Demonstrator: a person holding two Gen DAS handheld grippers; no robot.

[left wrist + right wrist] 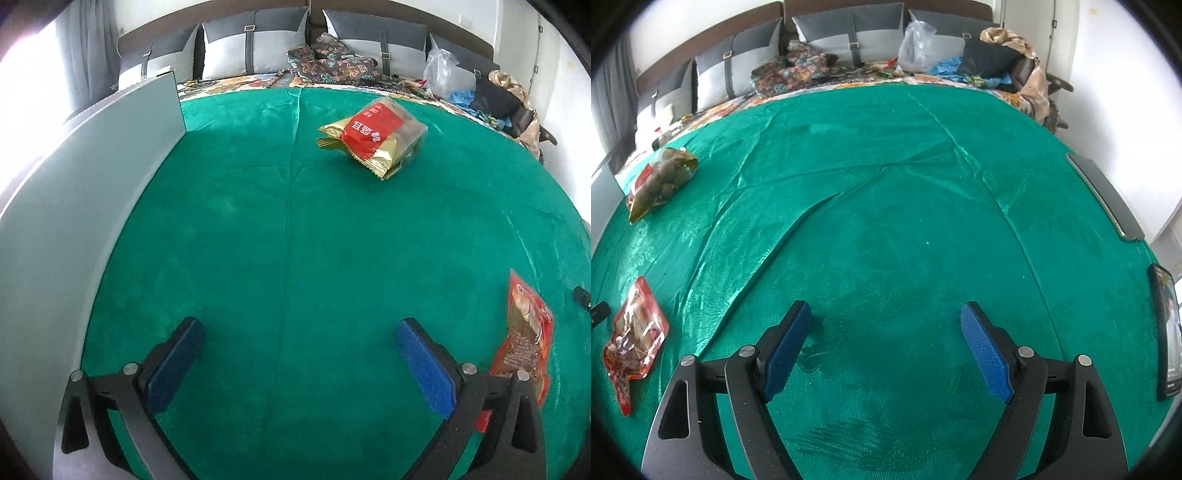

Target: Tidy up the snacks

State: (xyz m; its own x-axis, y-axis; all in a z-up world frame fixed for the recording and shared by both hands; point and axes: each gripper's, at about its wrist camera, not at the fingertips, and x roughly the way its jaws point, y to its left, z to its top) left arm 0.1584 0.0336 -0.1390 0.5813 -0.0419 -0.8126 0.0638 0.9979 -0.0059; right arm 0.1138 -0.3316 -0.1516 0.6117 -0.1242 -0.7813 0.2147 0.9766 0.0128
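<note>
Both grippers, left gripper and right gripper, are hovering wide apart and empty over the green cloth. Just right of the left one is lying a red pouch; well ahead sits a gold-and-red packet with unreadable Chinese print. I'd be pinching the pouch's edge squarely.

Green cloth (2 snack packets)

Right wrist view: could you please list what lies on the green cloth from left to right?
Red flat snack pouch → gold-edged snack bag → right tongs, open and empty → dark flat device → tablet-like screen.
</note>
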